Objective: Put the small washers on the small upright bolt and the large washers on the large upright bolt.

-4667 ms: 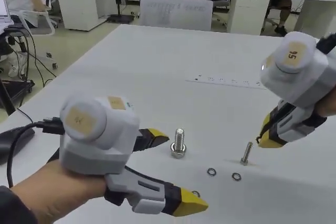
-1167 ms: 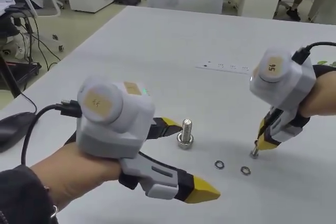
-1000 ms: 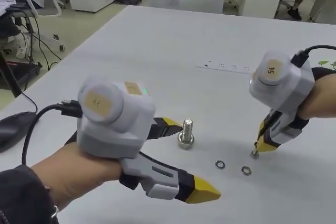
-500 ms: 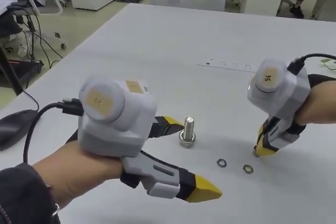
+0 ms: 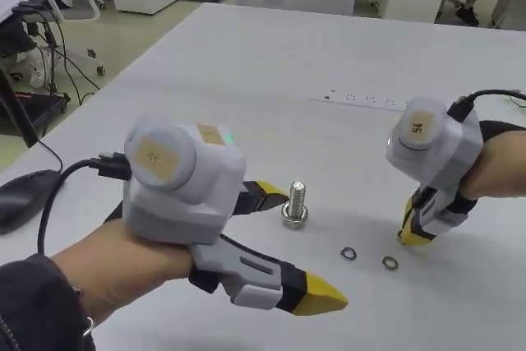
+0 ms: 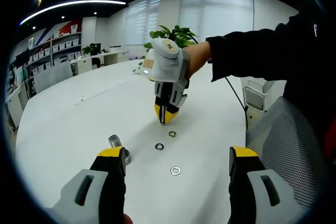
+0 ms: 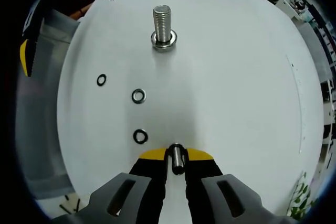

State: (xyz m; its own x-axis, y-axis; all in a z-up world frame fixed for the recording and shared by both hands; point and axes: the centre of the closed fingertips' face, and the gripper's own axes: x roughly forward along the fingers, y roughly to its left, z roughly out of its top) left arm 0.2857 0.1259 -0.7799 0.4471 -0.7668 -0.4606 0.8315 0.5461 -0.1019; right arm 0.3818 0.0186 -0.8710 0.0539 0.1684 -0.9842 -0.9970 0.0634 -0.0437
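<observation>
The right claw is now down at the counter and clamped on the small bolt. Nearly five seconds ago that bolt stood free, with the claw held above it and apart. Over the last second we see the grip kept and little else altered. In the right gripper view the bolt's end shows pinched between the two yellow tips, the jaws drawn narrow around it.

The left claw hangs wide and empty over the near side of the counter, as it did in every earlier picture. The large bolt stands upright on its head just beside that claw's upper tip, where it stood before.

The washers have not shifted; all three lie loose and flat on the counter. In the head view a washer rests between the two claws, nearer the large bolt, and a second washer lies just beside the right claw's tips, apart from the clamped bolt. In the left gripper view we count a third washer lying between the left claw's spread jaws. There the large bolt sits by the left jaw, and the right claw is straight ahead, past the other two washers.
</observation>
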